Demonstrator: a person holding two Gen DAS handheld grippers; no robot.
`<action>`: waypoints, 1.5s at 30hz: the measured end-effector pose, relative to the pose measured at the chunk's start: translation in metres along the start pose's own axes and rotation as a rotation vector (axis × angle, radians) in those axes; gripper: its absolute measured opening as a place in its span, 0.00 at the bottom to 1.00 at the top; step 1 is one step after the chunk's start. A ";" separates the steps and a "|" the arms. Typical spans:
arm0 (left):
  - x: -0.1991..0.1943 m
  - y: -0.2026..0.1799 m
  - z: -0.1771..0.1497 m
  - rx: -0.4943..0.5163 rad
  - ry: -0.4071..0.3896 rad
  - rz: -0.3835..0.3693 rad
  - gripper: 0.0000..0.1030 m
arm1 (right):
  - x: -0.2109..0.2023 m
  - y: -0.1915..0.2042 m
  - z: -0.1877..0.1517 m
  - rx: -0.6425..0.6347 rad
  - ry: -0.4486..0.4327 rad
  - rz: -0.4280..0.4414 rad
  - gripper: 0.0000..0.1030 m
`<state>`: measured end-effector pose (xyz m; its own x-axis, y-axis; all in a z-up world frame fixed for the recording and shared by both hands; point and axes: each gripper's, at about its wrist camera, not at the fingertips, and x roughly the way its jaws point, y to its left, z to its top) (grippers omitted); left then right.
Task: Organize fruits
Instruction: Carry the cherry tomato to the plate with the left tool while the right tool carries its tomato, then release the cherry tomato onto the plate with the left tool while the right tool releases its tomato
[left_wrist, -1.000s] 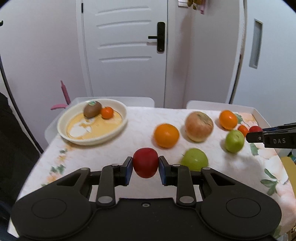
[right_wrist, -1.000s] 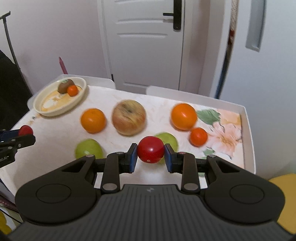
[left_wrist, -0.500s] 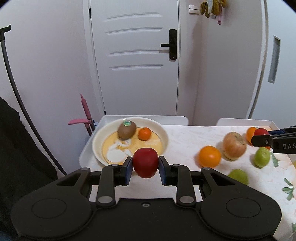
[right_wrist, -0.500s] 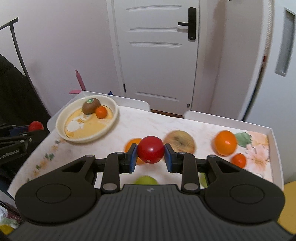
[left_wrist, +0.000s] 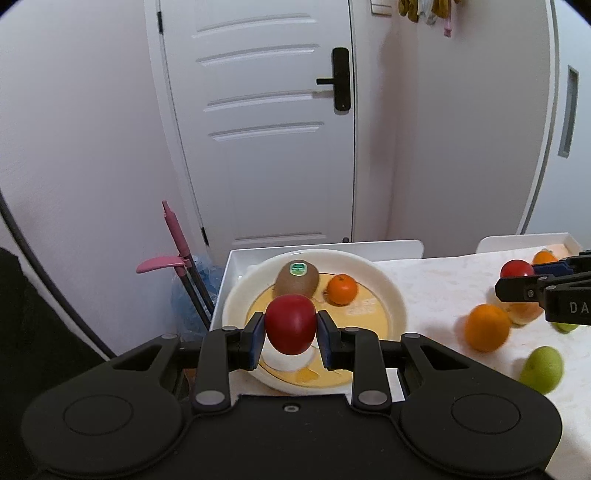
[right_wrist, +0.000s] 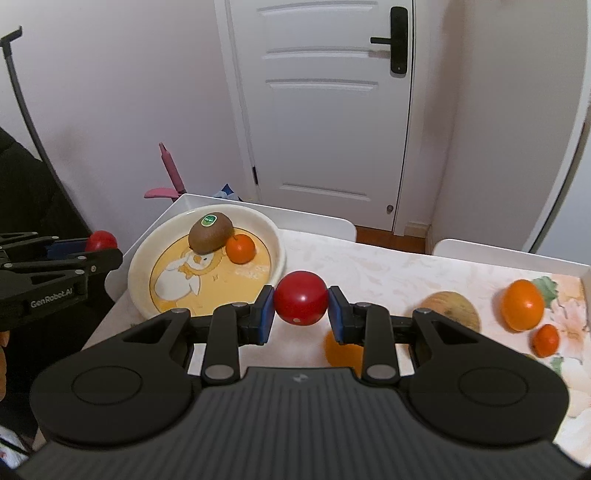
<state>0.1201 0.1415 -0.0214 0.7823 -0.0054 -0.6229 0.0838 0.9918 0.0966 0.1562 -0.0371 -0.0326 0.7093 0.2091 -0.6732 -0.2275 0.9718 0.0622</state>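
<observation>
My left gripper (left_wrist: 291, 334) is shut on a red apple (left_wrist: 291, 328) and holds it over the near side of the cream plate (left_wrist: 391, 295). The plate holds a kiwi (left_wrist: 297, 277) and a small tangerine (left_wrist: 342, 289). My right gripper (right_wrist: 301, 308) is shut on a round red fruit (right_wrist: 301, 298), to the right of the plate (right_wrist: 275, 240) above the tablecloth. The left gripper also shows in the right wrist view (right_wrist: 99, 245), and the right gripper in the left wrist view (left_wrist: 517, 273).
Loose on the flowered tablecloth (right_wrist: 388, 269) are oranges (left_wrist: 487, 327) (right_wrist: 522, 304), a green fruit (left_wrist: 543, 369), a tan apple (right_wrist: 452, 308) and a small tangerine (right_wrist: 546, 340). A pink-handled tool (left_wrist: 177, 251) and a white door (left_wrist: 258, 122) stand beyond the table.
Both grippers have moved left toward the plate with their fruits held. The left one now hangs over the plate, and the plate looks nearer in both views.
</observation>
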 end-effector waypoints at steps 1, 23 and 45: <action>0.006 0.004 0.001 0.005 0.005 -0.004 0.32 | 0.006 0.003 0.002 0.004 0.004 -0.002 0.44; 0.121 0.032 0.005 0.100 0.107 -0.035 0.32 | 0.083 0.026 0.014 0.049 0.076 -0.046 0.44; 0.079 0.032 -0.017 0.044 0.112 -0.008 0.95 | 0.095 0.028 0.031 -0.054 0.084 0.035 0.44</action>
<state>0.1740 0.1749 -0.0801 0.7076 0.0033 -0.7066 0.1187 0.9852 0.1234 0.2377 0.0128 -0.0722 0.6421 0.2310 -0.7310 -0.2886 0.9562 0.0487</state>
